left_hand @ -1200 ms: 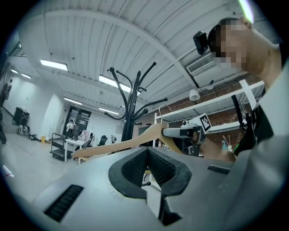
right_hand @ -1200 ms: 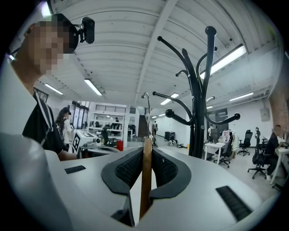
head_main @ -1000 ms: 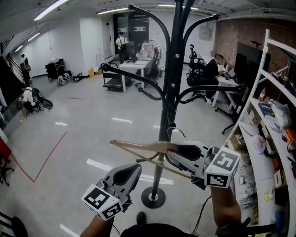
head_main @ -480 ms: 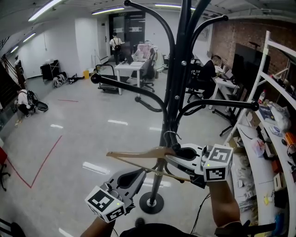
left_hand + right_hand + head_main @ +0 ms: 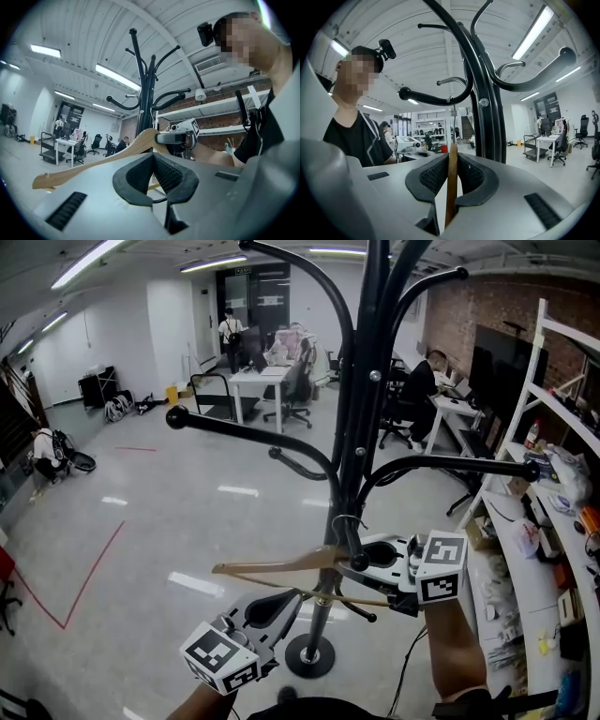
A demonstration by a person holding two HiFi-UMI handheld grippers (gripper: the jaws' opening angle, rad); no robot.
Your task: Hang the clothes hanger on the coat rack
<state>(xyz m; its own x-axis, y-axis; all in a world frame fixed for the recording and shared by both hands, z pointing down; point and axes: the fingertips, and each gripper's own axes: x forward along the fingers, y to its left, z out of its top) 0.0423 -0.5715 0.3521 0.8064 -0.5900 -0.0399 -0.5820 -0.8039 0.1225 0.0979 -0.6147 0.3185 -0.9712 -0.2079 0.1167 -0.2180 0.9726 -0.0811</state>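
Observation:
The black coat rack (image 5: 361,427) stands straight ahead, its curved arms spreading left and right. A wooden clothes hanger (image 5: 272,565) lies almost level in front of the pole. My right gripper (image 5: 370,554) is shut on its middle, and its wire hook (image 5: 349,519) is close beside the pole, just above a short lower peg (image 5: 356,549). In the right gripper view the hanger (image 5: 451,187) shows edge-on between the pads, with the rack (image 5: 487,108) right behind. My left gripper (image 5: 281,601) hangs below the hanger, shut and empty. The left gripper view shows the hanger (image 5: 93,161) above that gripper's jaws.
The rack's round base (image 5: 309,654) sits on the grey floor below my hands. White shelving (image 5: 544,502) full of clutter runs along the right. Desks, office chairs and people (image 5: 281,362) are at the back. A red tape line (image 5: 94,563) crosses the floor at the left.
The rack has come nearer in the head view. My right gripper carried the hanger up to the pole, and the hook now sits by the lower peg. The left gripper stayed low.

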